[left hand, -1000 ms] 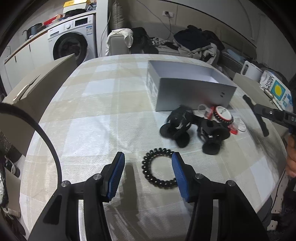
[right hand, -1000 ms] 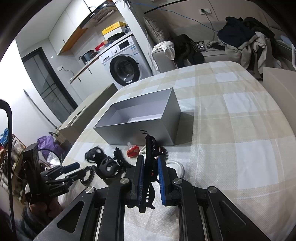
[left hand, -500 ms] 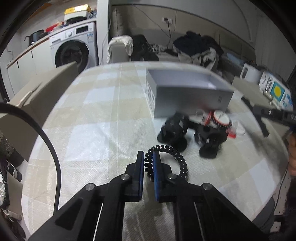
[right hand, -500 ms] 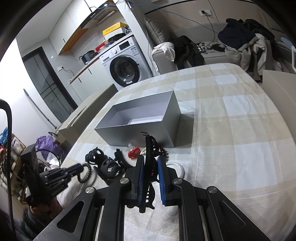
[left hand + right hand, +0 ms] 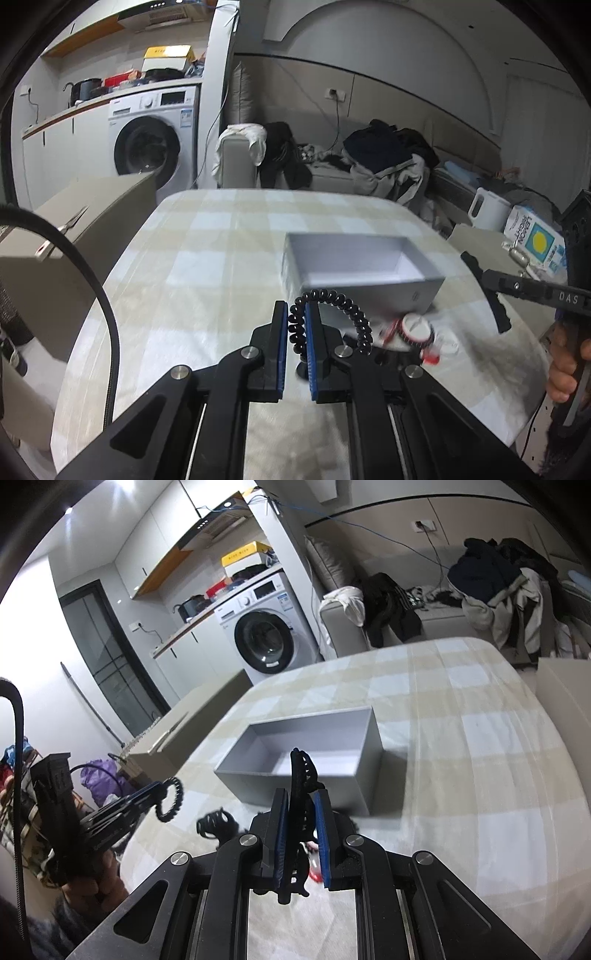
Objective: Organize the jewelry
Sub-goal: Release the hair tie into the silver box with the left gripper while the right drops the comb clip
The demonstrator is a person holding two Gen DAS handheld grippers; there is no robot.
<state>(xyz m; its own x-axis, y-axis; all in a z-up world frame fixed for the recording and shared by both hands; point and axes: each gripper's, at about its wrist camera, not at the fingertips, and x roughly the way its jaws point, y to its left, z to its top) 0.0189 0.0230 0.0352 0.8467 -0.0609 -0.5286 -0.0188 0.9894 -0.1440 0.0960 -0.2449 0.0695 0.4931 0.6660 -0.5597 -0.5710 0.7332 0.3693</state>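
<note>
My left gripper (image 5: 295, 314) is shut on a black spiral hair tie (image 5: 347, 304), which hangs above the checked tablecloth (image 5: 192, 280) just in front of the open grey box (image 5: 406, 293). The box looks empty. My right gripper (image 5: 301, 801) is shut on a black claw hair clip (image 5: 299, 771), held upright in front of the same grey box (image 5: 251, 786). In the right wrist view the left gripper (image 5: 159, 788) shows at the left with the spiral hair tie (image 5: 180, 796). In the left wrist view the right gripper (image 5: 487, 278) comes in from the right with the clip (image 5: 496, 314).
Red and white pieces (image 5: 413, 328) and black clips (image 5: 218, 823) lie on the table near the box's front. A cardboard box (image 5: 74, 221) stands off the table's left edge. A washing machine (image 5: 147, 144) and a sofa with clothes (image 5: 384, 155) are behind. A hand (image 5: 561, 369) holds the right gripper.
The left gripper closed on the spiral hair tie and lifted it off the table towards the box. The right gripper rose slightly, still holding the claw clip.
</note>
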